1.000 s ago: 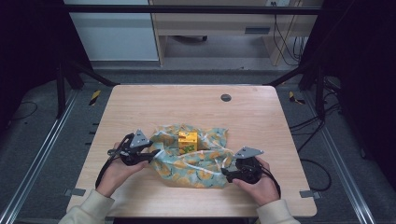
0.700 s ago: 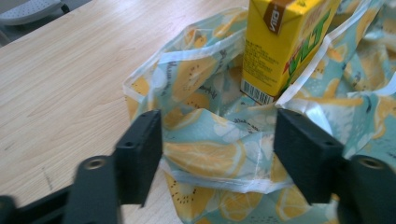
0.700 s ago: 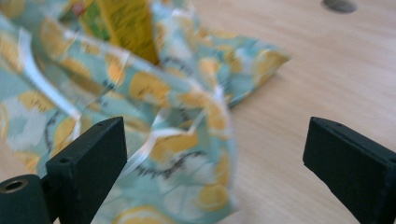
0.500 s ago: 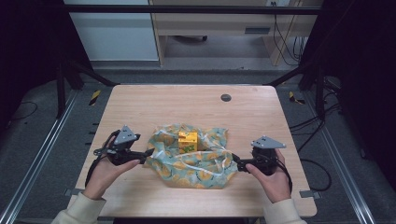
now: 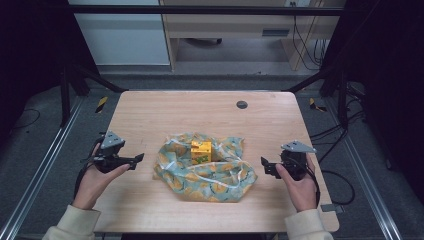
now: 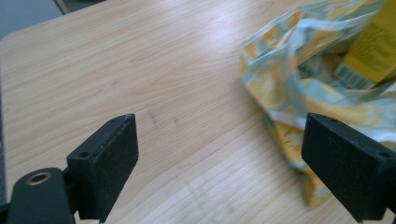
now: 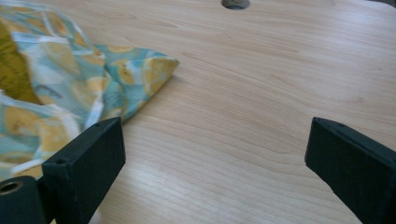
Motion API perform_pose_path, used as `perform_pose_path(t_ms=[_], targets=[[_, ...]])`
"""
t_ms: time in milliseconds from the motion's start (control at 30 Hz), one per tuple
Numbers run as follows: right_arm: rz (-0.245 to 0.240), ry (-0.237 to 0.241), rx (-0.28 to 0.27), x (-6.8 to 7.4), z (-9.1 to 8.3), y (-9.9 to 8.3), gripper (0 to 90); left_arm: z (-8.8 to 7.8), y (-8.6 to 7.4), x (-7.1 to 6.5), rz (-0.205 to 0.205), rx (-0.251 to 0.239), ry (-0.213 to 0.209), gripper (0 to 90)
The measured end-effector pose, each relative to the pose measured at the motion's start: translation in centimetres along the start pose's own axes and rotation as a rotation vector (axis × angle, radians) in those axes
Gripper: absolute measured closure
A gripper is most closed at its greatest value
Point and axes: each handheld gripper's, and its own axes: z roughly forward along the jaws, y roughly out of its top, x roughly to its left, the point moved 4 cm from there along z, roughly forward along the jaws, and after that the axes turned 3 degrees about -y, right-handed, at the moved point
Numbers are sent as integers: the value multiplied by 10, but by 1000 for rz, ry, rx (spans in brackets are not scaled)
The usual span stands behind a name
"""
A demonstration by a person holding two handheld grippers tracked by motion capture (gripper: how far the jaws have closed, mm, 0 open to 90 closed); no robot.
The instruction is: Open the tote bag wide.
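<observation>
A crumpled cloth with a lemon print (image 5: 205,172) lies in the middle of the wooden table (image 5: 165,110), and a yellow box (image 5: 201,151) stands in its folds. My left gripper (image 5: 137,159) hovers to the left of the cloth, apart from it. Its jaws have just been opening and nothing is between them. In the left gripper view the gripper (image 6: 233,163) frames bare wood, with the cloth (image 6: 303,88) and box (image 6: 373,46) at the right. My right gripper (image 5: 264,165) sits right of the cloth. Its jaws have also just opened, with nothing between them. In its own view the gripper (image 7: 215,168) has the cloth (image 7: 60,88) at the left.
A dark round grommet (image 5: 242,104) is set in the table near the far edge, also seen as the grommet (image 7: 235,3) in the right gripper view. Black frame rails run along both sides of the table. A desk and cables stand beyond the far edge.
Both hands have pulled outward from the cloth's edges, left hand to the left and right hand to the right. The jaws have let go and the cloth lies slack around the box.
</observation>
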Motion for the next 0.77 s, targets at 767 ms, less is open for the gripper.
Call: perform_pose_path(t_ms=[767], targets=[[30,2,141,-10,21,-39,67,33,-37,10,-29,127,36,91]])
